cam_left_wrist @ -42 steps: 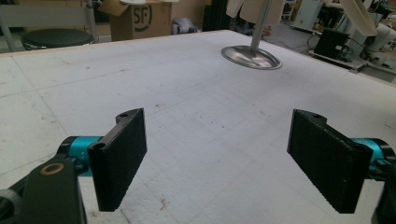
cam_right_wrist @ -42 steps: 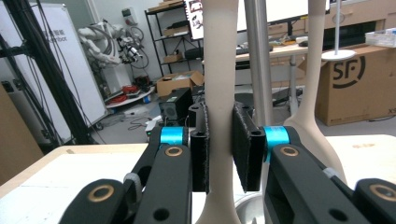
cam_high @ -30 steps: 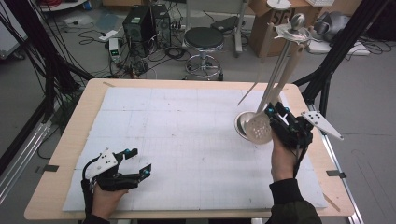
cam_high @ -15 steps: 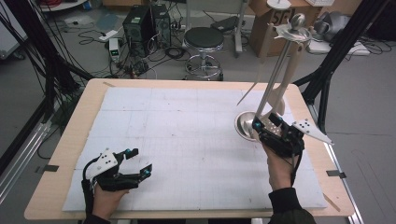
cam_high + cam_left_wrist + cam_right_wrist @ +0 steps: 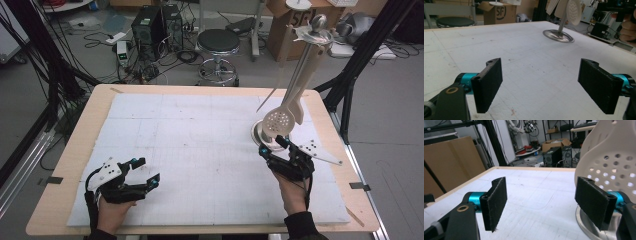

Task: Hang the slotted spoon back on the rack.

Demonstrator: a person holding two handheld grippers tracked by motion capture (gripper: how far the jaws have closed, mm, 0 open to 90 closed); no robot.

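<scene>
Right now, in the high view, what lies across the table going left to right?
Left gripper → bare white mat → round metal stand base → right gripper, jaws open, beside the base and the hanging slotted spoon.

Lighting: even, diffuse overhead room light, moderately bright; the white mat on the desk (image 5: 200, 150) reads pale without blown highlights, shadows soft and faint beneath the hands. Glare: mild sheen on the round metal base (image 5: 558, 36). Image quality: all 3 views soft and low-resolution; near jaws and perforated skimmer (image 5: 614, 170) slightly blurred, backgrounds hazy.
</scene>
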